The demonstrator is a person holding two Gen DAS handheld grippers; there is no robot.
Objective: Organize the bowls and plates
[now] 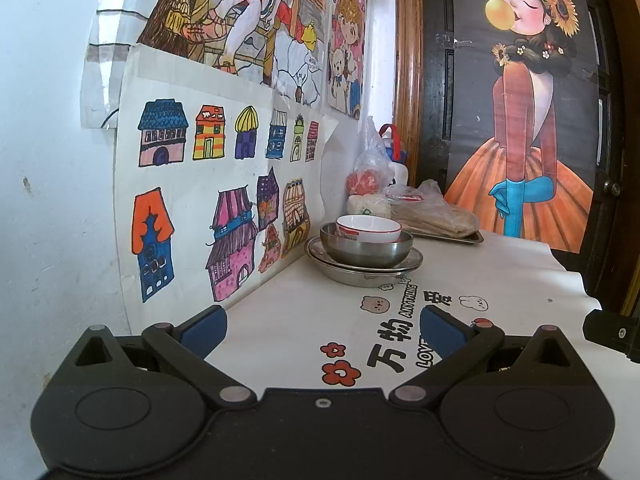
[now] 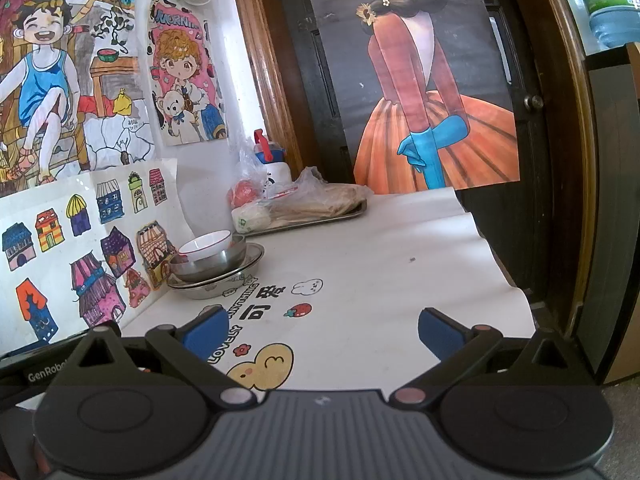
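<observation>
A white ceramic bowl (image 1: 369, 229) with a red rim line is seen nested, mouth up, inside a brushed steel bowl (image 1: 366, 249), which is itself seated in shallow round steel plates (image 1: 362, 270) with a rolled lip. The stack is upright, its axis vertical, and is placed against the wall drawings at about 12 o'clock in the left wrist view and about 11 o'clock in the right wrist view (image 2: 216, 264). It is carried on a tabletop (image 1: 500, 292) covered with smooth white printed sheet showing cartoon bears, flowers and characters. Behind the stack, a flat rectangular metal tray (image 1: 460, 237) of bagged food in crinkled clear plastic is seen.

The left tool (image 1: 322, 330) is held wide open, blue-padded fingers well apart, nothing gripped or touched. The right tool (image 2: 324, 332) is likewise spread wide and empty above the tabletop, well short of the stack.
</observation>
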